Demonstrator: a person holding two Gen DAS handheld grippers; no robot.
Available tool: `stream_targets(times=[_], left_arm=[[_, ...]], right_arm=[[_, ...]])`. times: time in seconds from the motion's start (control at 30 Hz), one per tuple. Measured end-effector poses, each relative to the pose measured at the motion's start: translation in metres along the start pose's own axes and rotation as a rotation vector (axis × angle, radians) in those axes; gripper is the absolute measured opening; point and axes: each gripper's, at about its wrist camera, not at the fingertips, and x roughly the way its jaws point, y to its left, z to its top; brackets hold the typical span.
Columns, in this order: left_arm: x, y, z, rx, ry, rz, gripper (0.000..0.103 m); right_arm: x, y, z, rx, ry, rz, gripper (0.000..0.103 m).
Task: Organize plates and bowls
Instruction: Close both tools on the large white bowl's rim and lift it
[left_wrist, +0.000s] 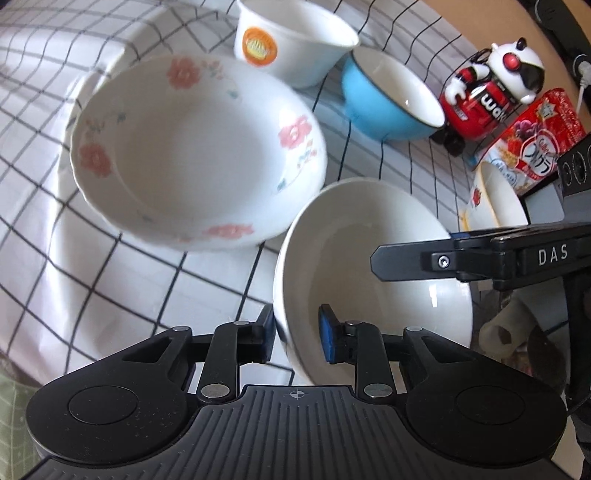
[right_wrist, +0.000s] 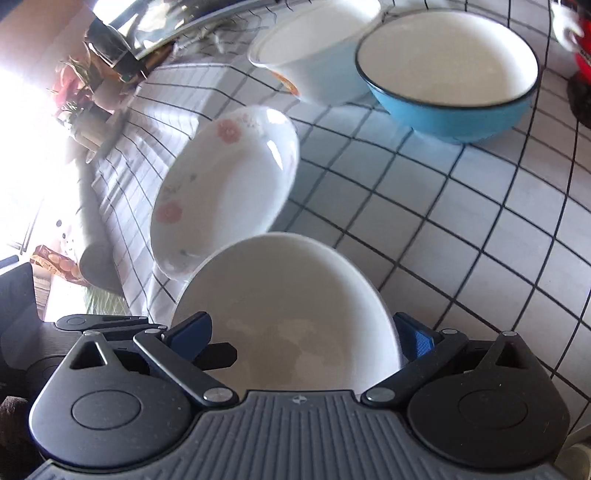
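Observation:
A plain white bowl (left_wrist: 369, 258) is tilted above the checked tablecloth. My left gripper (left_wrist: 295, 336) is shut on its near rim, one blue pad inside and one outside. My right gripper (right_wrist: 303, 339) is wide open, its fingers on either side of the same white bowl (right_wrist: 291, 310); it also shows as a black finger (left_wrist: 413, 258) in the left wrist view. A floral plate (left_wrist: 192, 151) lies to the left, also seen in the right wrist view (right_wrist: 229, 184). A blue bowl (left_wrist: 388, 99) and a white bowl with an orange sticker (left_wrist: 291, 40) stand behind.
A red and white robot toy (left_wrist: 491, 92) and a snack packet (left_wrist: 532, 144) stand at the right. A small floral cup (left_wrist: 495, 199) sits behind the white bowl. The checked tablecloth (right_wrist: 461, 221) covers the table. Clutter and a metal lid lie at the far left (right_wrist: 122, 48).

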Motion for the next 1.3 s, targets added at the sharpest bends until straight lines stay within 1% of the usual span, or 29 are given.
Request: stream_targets(times=[0.17,0.23,0.33,0.43,0.5,0.57,0.63,0.8,0.87,1.0,1.1,1.2,1.3], left_arm=[[0.008,0.0,-0.006,-0.029,0.024,0.008,0.026],[0.009,0.001,-0.008,-0.043,0.015,0.017,0.023],[0.008,0.004,-0.008,-0.063,0.009,0.012,0.023],[0.008,0.003,-0.009,-0.06,0.006,0.012,0.022],[0.01,0.003,-0.008,-0.059,0.005,0.014,0.022],[0.01,0.002,-0.008,-0.057,0.003,0.018,0.022],[0.011,0.0,-0.007,-0.052,0.006,0.021,0.022],[0.012,-0.003,-0.008,-0.033,0.008,0.031,0.024],[0.013,-0.009,-0.008,0.001,0.008,0.053,0.026],[0.016,-0.022,-0.01,0.063,0.004,0.093,0.03],[0.017,-0.024,-0.01,0.071,0.002,0.1,0.031],[0.017,-0.021,-0.011,0.071,-0.002,0.095,0.03],[0.018,-0.021,-0.013,0.077,-0.007,0.095,0.03]], right_arm=[[0.011,-0.013,0.002,0.03,0.06,-0.085,0.103],[0.013,-0.012,0.0,0.02,0.066,-0.078,0.103],[0.015,-0.007,-0.001,-0.022,0.083,-0.1,0.103],[0.016,-0.004,-0.002,-0.047,0.092,-0.111,0.103],[0.016,-0.004,-0.003,-0.038,0.084,-0.115,0.103],[0.015,-0.008,-0.004,0.003,0.062,-0.112,0.103],[0.014,-0.011,-0.002,0.028,0.06,-0.1,0.103],[0.014,-0.023,0.006,0.08,0.097,-0.037,0.103],[0.016,-0.022,0.007,0.073,0.11,-0.029,0.103],[0.017,-0.02,0.008,0.017,0.136,-0.019,0.103],[0.016,-0.023,0.009,0.025,0.14,0.001,0.103],[0.014,-0.031,0.011,0.021,0.152,0.047,0.103],[0.011,-0.046,0.013,0.055,0.153,0.122,0.103]])
